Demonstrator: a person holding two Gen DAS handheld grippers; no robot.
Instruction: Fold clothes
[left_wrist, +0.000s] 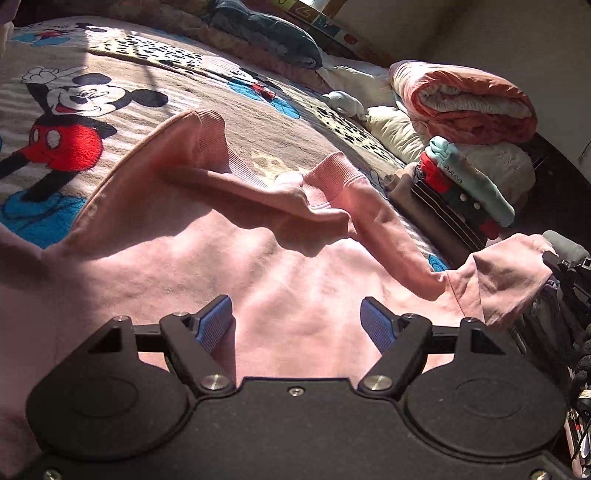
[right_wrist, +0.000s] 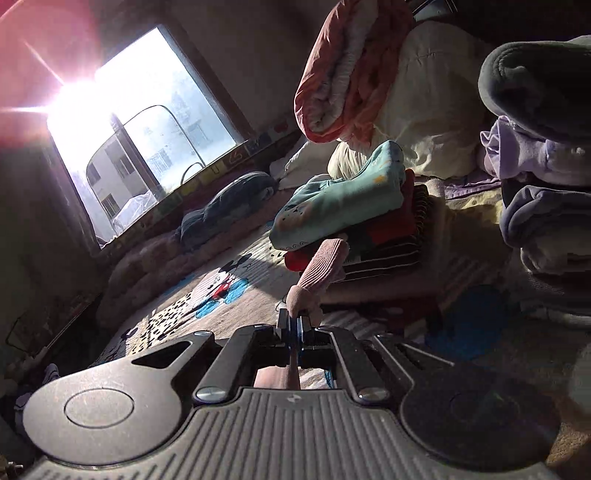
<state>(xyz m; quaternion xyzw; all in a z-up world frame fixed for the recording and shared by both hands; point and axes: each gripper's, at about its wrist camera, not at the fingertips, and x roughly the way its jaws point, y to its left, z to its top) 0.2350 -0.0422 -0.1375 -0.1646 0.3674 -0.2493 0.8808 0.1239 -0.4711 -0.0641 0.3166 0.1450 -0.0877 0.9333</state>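
Pink sweatshirt (left_wrist: 221, 266), one: left tongs (left_wrist: 297, 325) gape above it, right tongs (right_wrist: 294, 328) pinch its sleeve (right_wrist: 321, 269)

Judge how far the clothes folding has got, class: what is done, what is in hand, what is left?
Done: a stack of folded clothes sits on the blanket. In hand: the pink sweatshirt lies spread, sleeves crossed over it; the right tongs pinch a fold of its fabric, while the left tongs hover open above it. Left: folding the body and stacking it.

pink sweatshirt (left_wrist: 229, 273) | spread flat on cartoon blanket | sleeves folded inward | one edge lifted
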